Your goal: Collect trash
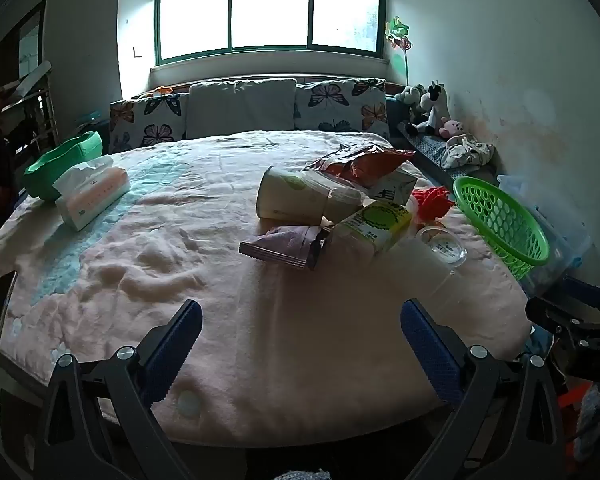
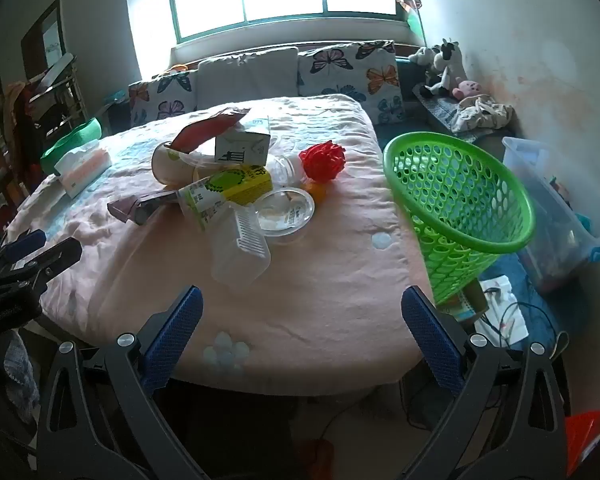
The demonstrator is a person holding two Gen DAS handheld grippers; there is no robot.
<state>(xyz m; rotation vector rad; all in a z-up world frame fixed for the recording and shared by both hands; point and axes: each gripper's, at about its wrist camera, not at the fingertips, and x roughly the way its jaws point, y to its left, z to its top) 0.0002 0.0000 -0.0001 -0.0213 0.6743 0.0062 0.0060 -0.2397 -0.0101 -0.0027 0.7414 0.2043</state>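
A pile of trash lies on the pink blanket: a paper cup, a red snack bag, a yellow-green carton, a purple wrapper, a white box, a clear lidded tub, a clear plastic tray and a red crinkled piece. A green mesh basket stands at the bed's right edge. My left gripper and right gripper are open and empty, near the bed's front edge.
A tissue pack and a green bowl sit at the bed's left. Butterfly pillows line the far end. A clear storage bin and plush toys stand by the right wall. Cables and papers lie on the floor.
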